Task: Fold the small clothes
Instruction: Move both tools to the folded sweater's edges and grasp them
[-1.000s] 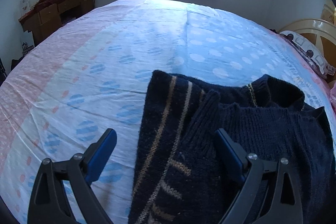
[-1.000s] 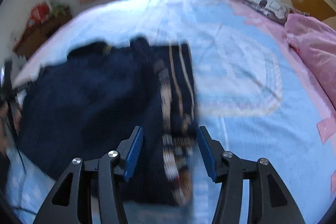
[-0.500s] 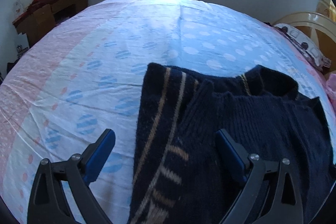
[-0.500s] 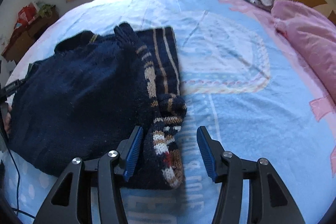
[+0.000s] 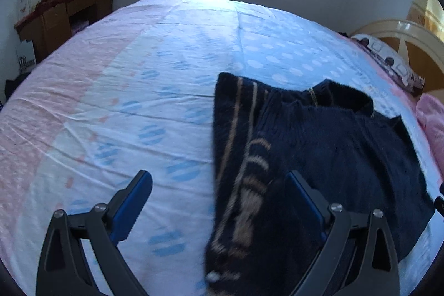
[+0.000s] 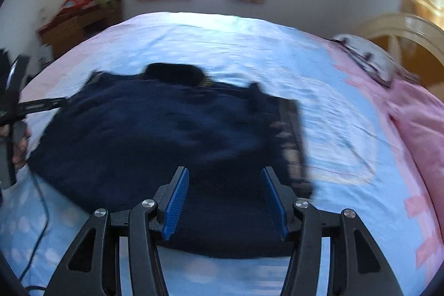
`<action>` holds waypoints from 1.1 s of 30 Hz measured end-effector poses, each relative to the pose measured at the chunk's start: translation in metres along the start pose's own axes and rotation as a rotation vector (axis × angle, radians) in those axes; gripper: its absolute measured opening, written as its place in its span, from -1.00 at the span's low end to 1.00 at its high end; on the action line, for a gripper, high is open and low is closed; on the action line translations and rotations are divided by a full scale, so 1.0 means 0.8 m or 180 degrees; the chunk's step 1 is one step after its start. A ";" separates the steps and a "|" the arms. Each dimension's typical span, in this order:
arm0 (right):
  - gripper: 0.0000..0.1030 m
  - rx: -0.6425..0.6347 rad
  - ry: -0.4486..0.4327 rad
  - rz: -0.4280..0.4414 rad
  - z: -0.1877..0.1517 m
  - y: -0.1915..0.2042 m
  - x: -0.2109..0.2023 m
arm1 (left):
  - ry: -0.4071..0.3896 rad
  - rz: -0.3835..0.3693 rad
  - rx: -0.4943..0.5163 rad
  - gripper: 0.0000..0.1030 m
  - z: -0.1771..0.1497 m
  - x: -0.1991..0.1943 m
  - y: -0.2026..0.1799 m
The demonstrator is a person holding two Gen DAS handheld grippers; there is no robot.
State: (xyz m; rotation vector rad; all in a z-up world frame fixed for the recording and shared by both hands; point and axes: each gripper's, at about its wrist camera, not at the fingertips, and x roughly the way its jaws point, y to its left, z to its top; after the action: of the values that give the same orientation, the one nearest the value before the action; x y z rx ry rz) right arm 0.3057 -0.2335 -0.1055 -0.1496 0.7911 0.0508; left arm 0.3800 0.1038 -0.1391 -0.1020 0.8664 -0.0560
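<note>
A small dark navy knit sweater [image 5: 333,146] with tan stripes lies on the bed, its striped sleeve [image 5: 244,185] folded over the body. My left gripper [image 5: 219,185] is open and empty, hovering over the sweater's left edge. In the right wrist view the sweater [image 6: 155,135] lies flat and blurred. My right gripper [image 6: 224,185] is open and empty above its near hem. The left gripper [image 6: 16,101] shows at the left edge of that view.
The bed sheet [image 5: 138,90] is light blue and pink with dots. A pink blanket [image 6: 416,129] and a patterned pillow [image 5: 388,63] lie by the headboard [image 5: 402,32] at right. A wooden desk [image 5: 61,15] with clutter stands at far left.
My right gripper swung left from the striped sleeve to over the sweater's body and hem. My left gripper shifted slightly left, so the sweater sits further right in its view. Both stayed open.
</note>
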 end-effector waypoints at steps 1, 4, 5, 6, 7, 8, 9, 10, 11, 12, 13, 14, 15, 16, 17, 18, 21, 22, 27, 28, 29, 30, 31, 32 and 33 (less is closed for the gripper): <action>0.07 -0.0066 0.0018 0.0045 0.001 0.015 0.004 | -0.0006 0.0011 0.0021 0.92 -0.001 -0.002 0.003; 0.07 -0.0217 0.0046 0.0100 0.002 0.050 0.016 | -0.0038 0.0062 0.0074 0.92 -0.006 -0.012 0.014; 0.07 -0.0254 0.0067 0.0118 0.003 0.060 0.020 | -0.0059 0.0070 0.0075 0.92 -0.008 -0.016 0.019; 0.07 -0.0302 0.0095 0.0156 0.002 0.072 0.024 | -0.0090 0.0089 0.0065 0.92 -0.010 -0.022 0.025; 0.07 -0.0341 0.0109 0.0189 0.001 0.081 0.026 | -0.0119 0.0093 0.0059 0.92 -0.012 -0.028 0.029; 0.07 -0.0387 0.0122 0.0216 0.000 0.091 0.028 | -0.0152 0.0082 0.0058 0.92 -0.015 -0.035 0.034; 0.07 -0.0457 0.0134 0.0241 -0.002 0.104 0.030 | -0.0181 0.0073 0.0060 0.92 -0.018 -0.043 0.040; 0.07 -0.0506 0.0139 0.0257 -0.002 0.111 0.032 | -0.0207 0.0065 0.0057 0.92 -0.021 -0.050 0.044; 0.07 -0.0565 0.0148 0.0279 -0.003 0.120 0.034 | -0.0256 0.0045 0.0055 0.92 -0.025 -0.061 0.052; 0.07 -0.0636 0.0158 0.0307 -0.005 0.131 0.036 | -0.0281 0.0044 0.0057 0.92 -0.028 -0.067 0.058; 0.07 -0.0679 0.0158 0.0321 -0.006 0.136 0.037 | -0.0301 0.0047 0.0059 0.92 -0.031 -0.074 0.065; 0.07 -0.0741 0.0152 0.0334 -0.008 0.145 0.038 | -0.0324 0.0048 0.0062 0.92 -0.034 -0.081 0.073; 0.07 -0.0796 0.0144 0.0341 -0.009 0.153 0.038 | -0.0357 0.0057 0.0063 0.92 -0.037 -0.090 0.083; 0.07 -0.0861 0.0130 0.0355 -0.010 0.162 0.038 | -0.0380 0.0078 0.0063 0.92 -0.039 -0.095 0.091; 0.07 -0.0904 0.0118 0.0371 -0.011 0.168 0.038 | -0.0404 0.0105 0.0064 0.92 -0.041 -0.101 0.100; 0.07 -0.0935 0.0108 0.0381 -0.011 0.173 0.038 | -0.0438 0.0130 0.0066 0.92 -0.043 -0.109 0.113; 0.07 -0.1041 0.0068 0.0421 -0.011 0.195 0.034 | -0.0530 0.0151 0.0075 0.92 -0.047 -0.124 0.142; 0.07 -0.1070 0.0059 0.0431 -0.011 0.201 0.034 | -0.0536 0.0150 0.0074 0.92 -0.049 -0.126 0.148; 0.07 -0.1351 -0.0047 0.0515 -0.016 0.253 0.018 | -0.0561 0.0053 -0.0125 0.92 -0.053 -0.134 0.194; 0.09 -0.1446 -0.0081 0.0546 -0.018 0.268 0.013 | -0.0553 0.0035 -0.0162 0.92 -0.053 -0.133 0.199; 0.15 -0.1526 -0.0111 0.0579 -0.021 0.280 0.010 | -0.0534 0.0008 -0.0218 0.92 -0.052 -0.130 0.205; 0.20 -0.1591 -0.0132 0.0605 -0.022 0.290 0.009 | -0.0496 -0.0022 -0.0274 0.92 -0.050 -0.125 0.209; 0.27 -0.1694 -0.0152 0.0653 -0.025 0.305 0.009 | -0.0452 -0.0055 -0.0317 0.92 -0.048 -0.118 0.211; 0.29 -0.1795 -0.0164 0.0679 -0.028 0.318 0.008 | -0.0430 -0.0080 -0.0336 0.92 -0.048 -0.116 0.212; 0.29 -0.1913 -0.0183 0.0682 -0.033 0.332 0.007 | -0.0391 -0.0144 -0.0365 0.92 -0.045 -0.108 0.211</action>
State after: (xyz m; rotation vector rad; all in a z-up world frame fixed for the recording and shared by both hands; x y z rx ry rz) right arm 0.2645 0.0246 -0.1582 -0.6287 0.7130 0.4954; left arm 0.2979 0.2771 -0.1162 -0.2303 0.7443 -0.0419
